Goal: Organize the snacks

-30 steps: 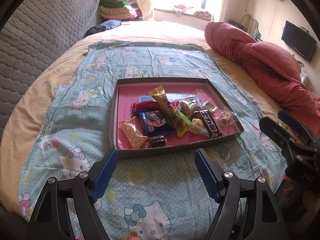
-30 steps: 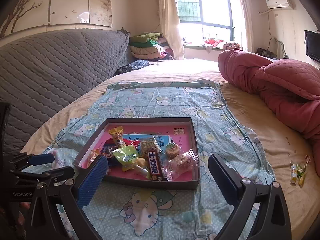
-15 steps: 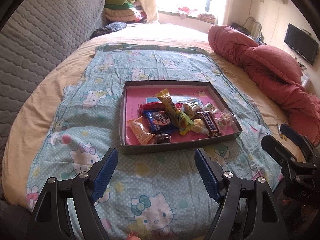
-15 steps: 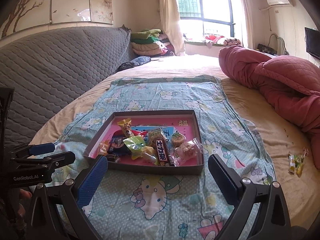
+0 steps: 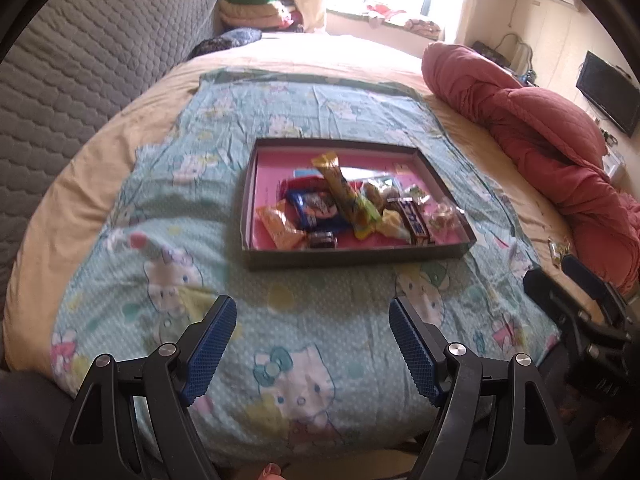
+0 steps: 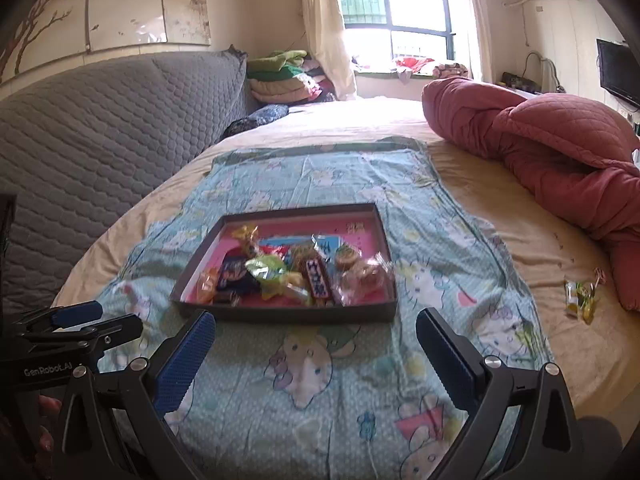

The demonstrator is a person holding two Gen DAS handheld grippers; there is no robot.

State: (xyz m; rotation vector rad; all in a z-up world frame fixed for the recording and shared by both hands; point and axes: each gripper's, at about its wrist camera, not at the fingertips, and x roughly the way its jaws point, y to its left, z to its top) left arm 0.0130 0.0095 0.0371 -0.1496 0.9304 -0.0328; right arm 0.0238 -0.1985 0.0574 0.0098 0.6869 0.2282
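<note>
Snacks (image 5: 352, 208) fill the box (image 5: 360, 258); both grippers' fingers (image 5: 212, 344) are wide apart, empty. One candy (image 6: 580, 298) on the bed might get forgotten.

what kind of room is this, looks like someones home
Most likely a bedroom in a home. The snack tray sits on a cartoon-print sheet spread over a large bed, with a rolled red quilt beside it, a grey padded headboard, and a wall-mounted TV.
</note>
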